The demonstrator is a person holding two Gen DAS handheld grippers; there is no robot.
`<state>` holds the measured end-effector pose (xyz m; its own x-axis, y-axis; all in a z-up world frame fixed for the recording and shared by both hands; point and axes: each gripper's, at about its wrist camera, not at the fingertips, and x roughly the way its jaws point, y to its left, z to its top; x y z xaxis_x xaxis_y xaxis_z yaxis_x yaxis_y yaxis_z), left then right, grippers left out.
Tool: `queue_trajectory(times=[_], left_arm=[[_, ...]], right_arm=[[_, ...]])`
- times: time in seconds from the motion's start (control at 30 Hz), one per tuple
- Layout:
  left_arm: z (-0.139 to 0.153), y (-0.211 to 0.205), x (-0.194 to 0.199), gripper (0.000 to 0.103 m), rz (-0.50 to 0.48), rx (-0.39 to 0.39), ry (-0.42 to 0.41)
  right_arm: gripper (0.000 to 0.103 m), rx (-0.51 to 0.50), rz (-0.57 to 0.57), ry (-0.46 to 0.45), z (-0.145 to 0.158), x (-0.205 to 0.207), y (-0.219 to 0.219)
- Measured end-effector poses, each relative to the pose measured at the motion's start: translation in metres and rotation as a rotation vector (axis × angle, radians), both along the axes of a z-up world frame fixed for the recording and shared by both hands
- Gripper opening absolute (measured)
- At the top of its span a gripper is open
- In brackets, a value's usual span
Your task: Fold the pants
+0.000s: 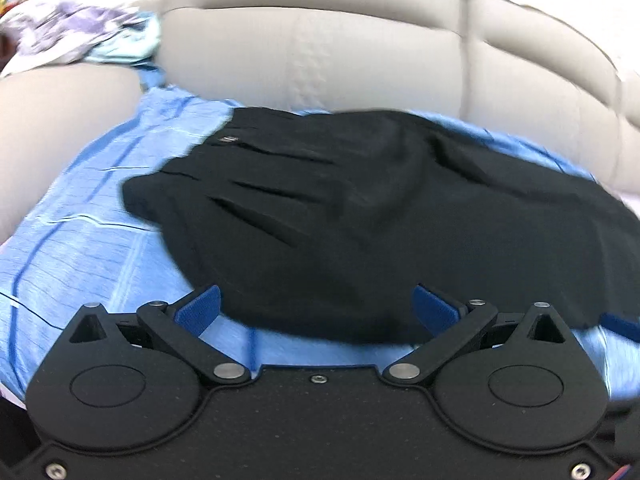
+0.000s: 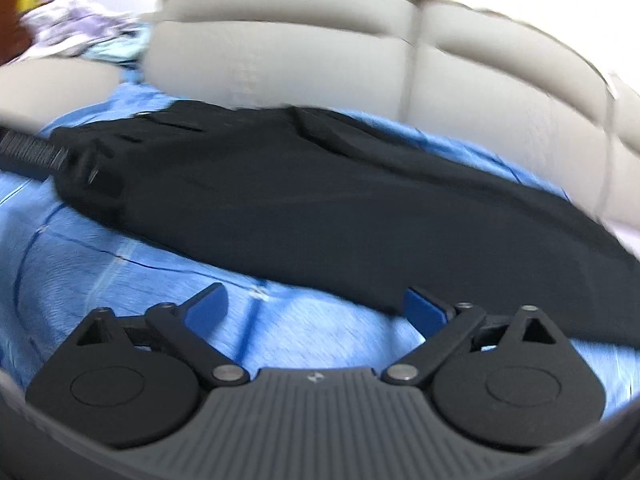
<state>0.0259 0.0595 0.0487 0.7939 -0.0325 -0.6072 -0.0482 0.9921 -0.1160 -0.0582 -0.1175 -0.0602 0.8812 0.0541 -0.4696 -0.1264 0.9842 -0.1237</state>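
- Pants [image 1: 340, 208], black, lie flat across the middle of both views on a blue sheet [image 1: 80, 248], their near hem just beyond our fingertips.
- Nearest us, at the lower edge of the left wrist view, our left gripper [image 1: 316, 308] has its fingers spread wide and grasps nothing; the cloth's near edge sits between the blue pads [image 1: 200, 308] but we judge it not pinched.
- At the bottom of the right wrist view, our right gripper [image 2: 316, 312] is likewise released, with one pad over bare sheet and the other at the fabric's lower right edge.
- Further up, the waistband with a small metal button [image 1: 229, 139] sits at centre left, pleats running toward the middle of the frame.
- In the right wrist view, part of the other gripper's dark body [image 2: 60, 160] shows at the left edge, beside the waist end.
- We judge the garment already doubled leg over leg, since a single long band runs from upper left to lower right; the crosswise folds seem left to do, though blur keeps us from being sure.
- Beyond the trousers, grey padded cushions [image 1: 360, 52] fill the upper frame.
- Farthest off, in the upper left corner, a heap of patterned cloth [image 1: 72, 28] lies well apart.
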Motion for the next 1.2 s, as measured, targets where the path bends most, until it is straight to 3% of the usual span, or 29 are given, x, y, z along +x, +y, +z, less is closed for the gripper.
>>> queue_trajectory(times=[0.1,0.3,0.37,0.57,0.6,0.63,0.7,0.77,0.83,0.97,1.2], left_arm=[[0.005,0.028,0.016,0.084,0.057,-0.048,0.002],[0.001,0.082,0.048,0.084,0.225,-0.067,-0.013],[-0.005,0.096,0.058,0.084,0.271,-0.096,-0.004],[-0.023,0.122,0.092,0.083,0.323,-0.170,0.005],[-0.024,0.123,0.096,0.075,0.331,-0.165,-0.017],[-0.025,0.123,0.099,0.056,0.345,-0.169,-0.021],[-0.023,0.126,0.104,0.035,0.356,-0.181,-0.017],[-0.018,0.126,0.109,0.025,0.342,-0.204,-0.001],[-0.007,0.124,0.103,0.023,0.339,-0.196,-0.028],[0.019,0.111,0.080,0.022,0.330,-0.088,-0.090],[0.036,0.122,0.034,0.024,0.327,-0.070,-0.081]], right_arm=[[0.094,-0.022,0.099,-0.008,0.005,0.009,0.016],[0.088,-0.107,0.260,-0.023,0.005,0.021,0.063],[0.081,-0.126,0.296,-0.012,0.003,0.027,0.076],[0.077,-0.099,0.328,-0.015,0.005,0.051,0.095],[0.066,-0.098,0.344,-0.013,0.005,0.055,0.098],[0.058,-0.080,0.374,0.001,0.006,0.059,0.100],[0.025,-0.039,0.413,0.037,0.011,0.065,0.101],[0.007,-0.031,0.419,0.050,0.018,0.070,0.102],[0.006,0.017,0.409,0.063,0.026,0.070,0.096],[0.005,0.056,0.402,0.056,0.046,0.055,0.081],[0.005,0.173,0.466,0.106,0.064,0.028,0.065]])
